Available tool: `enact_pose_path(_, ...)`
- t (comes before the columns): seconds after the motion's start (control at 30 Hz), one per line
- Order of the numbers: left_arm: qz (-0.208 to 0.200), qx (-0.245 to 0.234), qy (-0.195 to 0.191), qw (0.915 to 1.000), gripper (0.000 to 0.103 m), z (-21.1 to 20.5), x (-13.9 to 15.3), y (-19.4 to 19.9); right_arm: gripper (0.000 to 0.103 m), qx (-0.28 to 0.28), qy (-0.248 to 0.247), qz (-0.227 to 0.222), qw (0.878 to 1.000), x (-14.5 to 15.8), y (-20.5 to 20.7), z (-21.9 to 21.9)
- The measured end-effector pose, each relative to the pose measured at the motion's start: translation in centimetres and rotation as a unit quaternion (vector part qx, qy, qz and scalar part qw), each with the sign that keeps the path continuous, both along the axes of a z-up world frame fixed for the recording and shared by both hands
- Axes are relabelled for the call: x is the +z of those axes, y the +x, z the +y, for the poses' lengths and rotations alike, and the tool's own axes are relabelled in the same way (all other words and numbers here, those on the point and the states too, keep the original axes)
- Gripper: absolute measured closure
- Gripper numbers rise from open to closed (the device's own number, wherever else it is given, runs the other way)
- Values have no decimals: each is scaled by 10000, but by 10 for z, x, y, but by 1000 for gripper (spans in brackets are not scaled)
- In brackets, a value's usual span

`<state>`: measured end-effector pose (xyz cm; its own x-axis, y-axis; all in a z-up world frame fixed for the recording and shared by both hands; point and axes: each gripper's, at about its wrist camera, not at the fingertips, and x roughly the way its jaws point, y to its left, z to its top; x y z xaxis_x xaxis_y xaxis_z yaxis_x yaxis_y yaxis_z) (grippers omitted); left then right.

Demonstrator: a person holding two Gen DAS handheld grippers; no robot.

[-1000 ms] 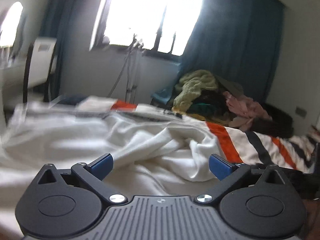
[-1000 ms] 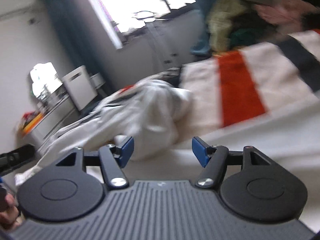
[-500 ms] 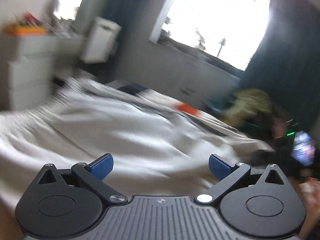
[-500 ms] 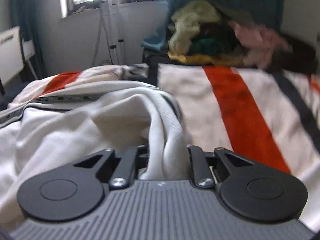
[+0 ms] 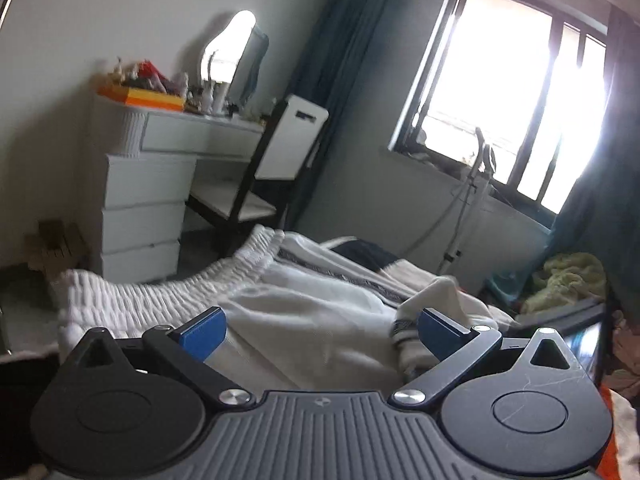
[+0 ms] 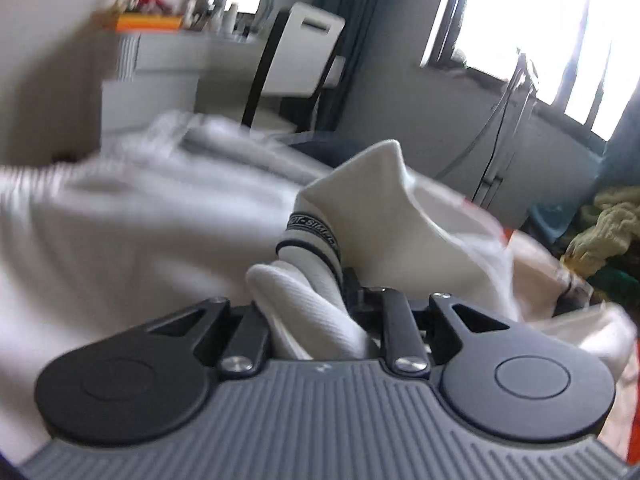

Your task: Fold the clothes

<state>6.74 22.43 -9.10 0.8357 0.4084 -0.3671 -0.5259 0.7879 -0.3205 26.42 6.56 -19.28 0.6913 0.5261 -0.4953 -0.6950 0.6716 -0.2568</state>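
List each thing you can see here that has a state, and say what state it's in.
Left tool: open, holding nothing, above the cloth.
Right tool: shut on the white garment's striped cuff.
White garment: unfolded, spread on the bed, cuff end lifted.
Dresser drawers: closed.
Curtain: drawn aside.
Clothes pile: heaped, unfolded.

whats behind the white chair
Behind the white chair stands a white dressing table with drawers, and a dark blue curtain to its right. The floor beneath is mostly hidden.
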Motion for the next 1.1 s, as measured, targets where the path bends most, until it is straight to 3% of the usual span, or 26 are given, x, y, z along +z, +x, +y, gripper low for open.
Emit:
enact_pose_path(0.17,-258,-547,-172,9980,0,-9,1,-5,76,-150,149,101,9997,1,-23,-43)
enact_pose_path(0.27,-286,-658,31,9974,0,-25,3,-7,67,-82,223,156,9996,4,-28,-68)
enact_pose_path(0.33,-244,-725,59,9971,0,-31,2,-6,43,-10,350,167,9992,5,-29,-82)
enact_pose_path(0.43,-163,-789,-89,9967,0,-31,-2,-4,22,87,715,290,9970,8,-31,-102)
enact_pose_path(0.57,-33,-816,-225,9964,0,-32,-6,-1,21,143,1568,419,9866,19,-44,-134)
enact_pose_path(0.63,2,-820,-292,9962,0,-31,-9,1,21,-54,1963,420,9796,25,-41,-149)
enact_pose_path(0.7,40,-813,-346,9961,0,-33,-11,3,21,-784,2267,734,9680,25,-8,-164)
enact_pose_path(0.83,192,-887,-376,9952,0,-41,-20,13,21,-2223,2822,1343,9235,25,57,-194)
enact_pose_path(0.93,280,-1003,-270,9942,0,-53,-27,20,29,-3040,3241,2037,8724,13,108,-215)
enact_pose_path(1.0,343,-1081,-121,9935,0,-61,-32,27,42,-3161,3377,2538,8495,-3,135,-218)
enact_pose_path(1.03,371,-1136,-33,9928,0,-66,-36,30,64,-3169,3358,2742,8436,-10,147,-215)
enact_pose_path(1.07,411,-1195,31,9920,0,-70,-40,33,84,-3152,3222,2808,8473,-12,153,-209)
enact_pose_path(1.1,451,-1255,93,9910,0,-74,-43,37,95,-3185,3074,2772,8528,-9,155,-206)
